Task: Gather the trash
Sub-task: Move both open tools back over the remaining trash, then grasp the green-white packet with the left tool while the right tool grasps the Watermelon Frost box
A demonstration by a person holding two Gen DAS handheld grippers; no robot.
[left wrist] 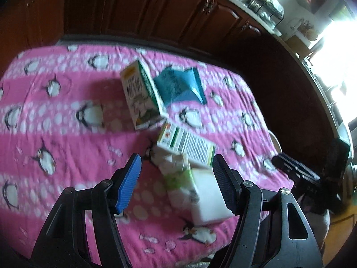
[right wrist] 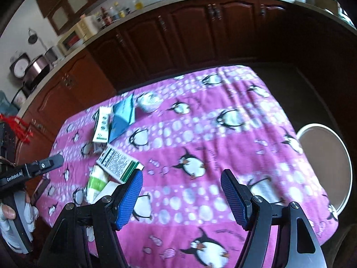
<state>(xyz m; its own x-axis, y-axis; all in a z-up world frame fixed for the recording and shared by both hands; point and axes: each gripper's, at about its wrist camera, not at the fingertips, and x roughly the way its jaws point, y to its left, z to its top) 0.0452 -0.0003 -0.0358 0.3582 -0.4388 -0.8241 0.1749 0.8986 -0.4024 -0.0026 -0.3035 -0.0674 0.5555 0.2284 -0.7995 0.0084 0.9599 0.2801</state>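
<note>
Trash lies on a pink penguin tablecloth (left wrist: 67,147): a green and white milk carton (left wrist: 141,96), a teal packet (left wrist: 178,87), a white box with a barcode (left wrist: 187,145), and a white and green tissue pack (left wrist: 196,192). My left gripper (left wrist: 178,183) is open, with its jaws on either side of the tissue pack and not closed on it. In the right wrist view the carton (right wrist: 102,125), the teal packet (right wrist: 122,118), the barcode box (right wrist: 118,164) and the tissue pack (right wrist: 98,185) lie at the left. My right gripper (right wrist: 181,201) is open and empty above bare cloth.
A white round bin (right wrist: 323,167) stands on the floor off the table's right edge. A crumpled white cup (right wrist: 149,101) lies at the table's far side. Dark wood cabinets (right wrist: 189,40) run behind. The left gripper (right wrist: 49,163) shows at the right view's left edge.
</note>
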